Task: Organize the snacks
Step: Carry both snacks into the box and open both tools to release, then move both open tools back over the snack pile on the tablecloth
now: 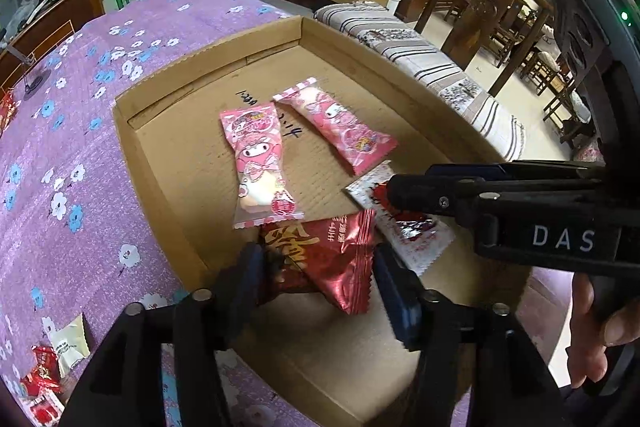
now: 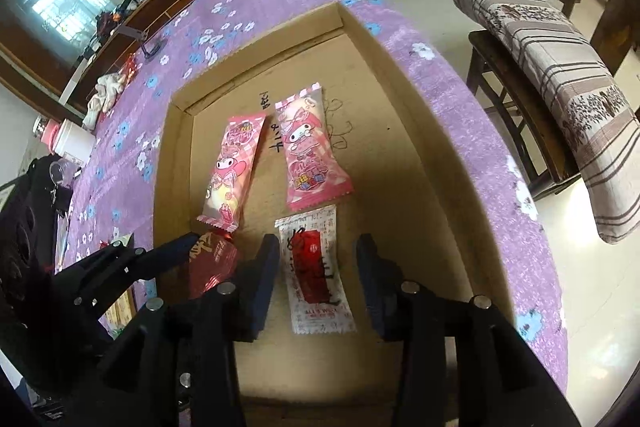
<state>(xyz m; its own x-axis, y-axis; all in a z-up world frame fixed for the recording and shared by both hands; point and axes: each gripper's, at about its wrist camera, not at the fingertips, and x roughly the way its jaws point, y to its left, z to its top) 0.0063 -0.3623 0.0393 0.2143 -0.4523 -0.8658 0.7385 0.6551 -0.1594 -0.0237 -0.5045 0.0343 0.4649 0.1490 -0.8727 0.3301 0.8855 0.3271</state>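
A shallow cardboard box (image 1: 160,163) (image 2: 400,99) lies on a purple flowered cloth. Two pink snack packs (image 1: 260,163) (image 1: 340,127) lie in it, also in the right wrist view (image 2: 230,171) (image 2: 308,151). My left gripper (image 1: 316,267) stands open around a dark red foil pack (image 1: 332,259) (image 2: 212,259) resting on the box floor. My right gripper (image 2: 318,267) is open over a white and red pack (image 2: 316,275) (image 1: 412,235) lying between its fingers; it shows from the side in the left wrist view (image 1: 394,187).
Loose snacks lie on the cloth left of the box (image 1: 60,355). A white jar (image 2: 74,143) and crumpled packs (image 2: 108,91) sit farther back. A bench with a striped cushion (image 2: 560,67) stands right of the table.
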